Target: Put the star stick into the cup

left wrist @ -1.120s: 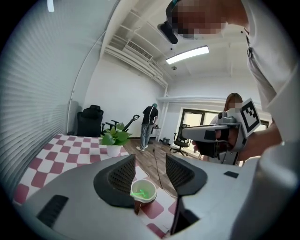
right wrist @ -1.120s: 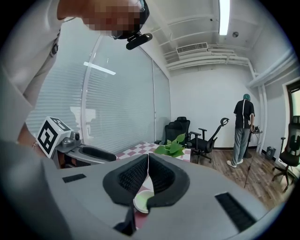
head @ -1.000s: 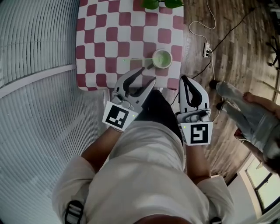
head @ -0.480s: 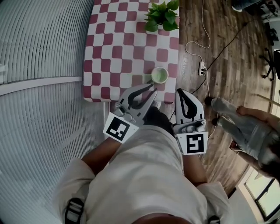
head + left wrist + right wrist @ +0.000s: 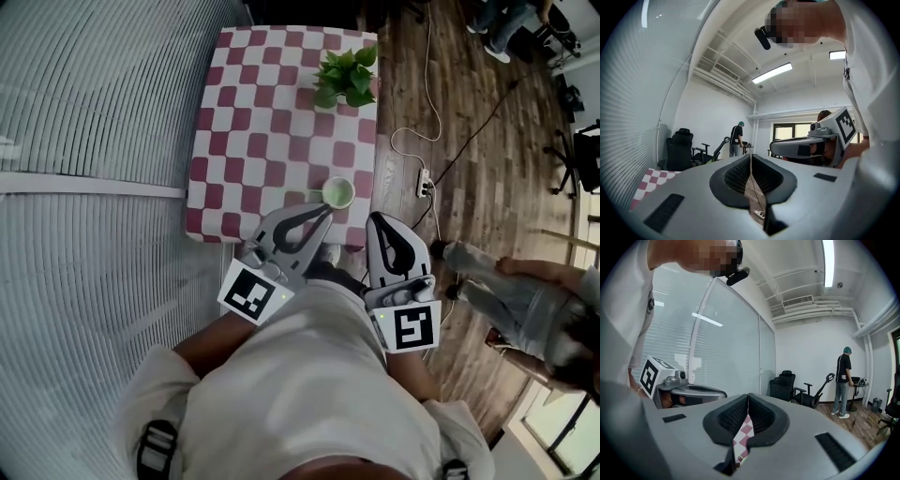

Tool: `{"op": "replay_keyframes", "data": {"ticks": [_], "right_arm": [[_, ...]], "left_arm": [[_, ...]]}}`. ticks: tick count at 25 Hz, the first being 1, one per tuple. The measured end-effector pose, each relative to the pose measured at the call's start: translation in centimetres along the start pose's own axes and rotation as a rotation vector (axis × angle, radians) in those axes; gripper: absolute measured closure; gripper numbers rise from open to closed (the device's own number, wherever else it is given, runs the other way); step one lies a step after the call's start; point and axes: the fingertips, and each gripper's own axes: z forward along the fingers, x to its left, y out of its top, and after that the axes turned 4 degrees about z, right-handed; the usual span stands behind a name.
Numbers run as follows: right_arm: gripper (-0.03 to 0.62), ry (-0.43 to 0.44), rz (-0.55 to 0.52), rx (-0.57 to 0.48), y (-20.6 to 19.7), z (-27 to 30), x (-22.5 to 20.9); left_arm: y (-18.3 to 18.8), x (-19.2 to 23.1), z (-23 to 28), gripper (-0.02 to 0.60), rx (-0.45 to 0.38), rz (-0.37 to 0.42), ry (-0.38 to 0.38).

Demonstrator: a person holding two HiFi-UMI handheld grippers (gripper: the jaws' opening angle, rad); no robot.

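Observation:
A pale green cup [image 5: 338, 192] stands near the front right corner of the red-and-white checked table [image 5: 253, 112]. A thin pale stick [image 5: 298, 195] seems to reach left from the cup; it is too faint to make out a star. My left gripper [image 5: 327, 212] hangs just short of the table's front edge, below the cup, shut with nothing between its pads [image 5: 751, 159]. My right gripper [image 5: 374, 218] is beside it over the floor, right of the table's corner. It is also shut and empty, with the jaws meeting [image 5: 748, 399].
A potted green plant [image 5: 347, 75] stands at the table's far right. A white power strip [image 5: 423, 184] and cables lie on the wooden floor to the right. Another person's legs [image 5: 497, 291] are at the right. A blinds-covered glass wall [image 5: 84, 187] fills the left.
The left jaws have gone from wide open to shut. Both grippers have drawn back from the table towards my body. The view has risen, so the plant and more of the table show.

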Motion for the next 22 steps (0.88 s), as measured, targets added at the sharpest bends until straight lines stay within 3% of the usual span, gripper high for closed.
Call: {"op": "replay_keyframes", "data": {"ticks": [10,22], "right_arm": [[0.563,0.03,-0.019,-0.036,3.4,-1.0,1.0],[0.563,0.026,-0.015,-0.043,4.1,-1.9,1.4]], "left_arm": [[4.0,-1.1,-0.9,0.54,-0.048,0.028,-0.017],[4.2,-2.2,-1.3,0.54,-0.04,0.042,-0.02]]}}
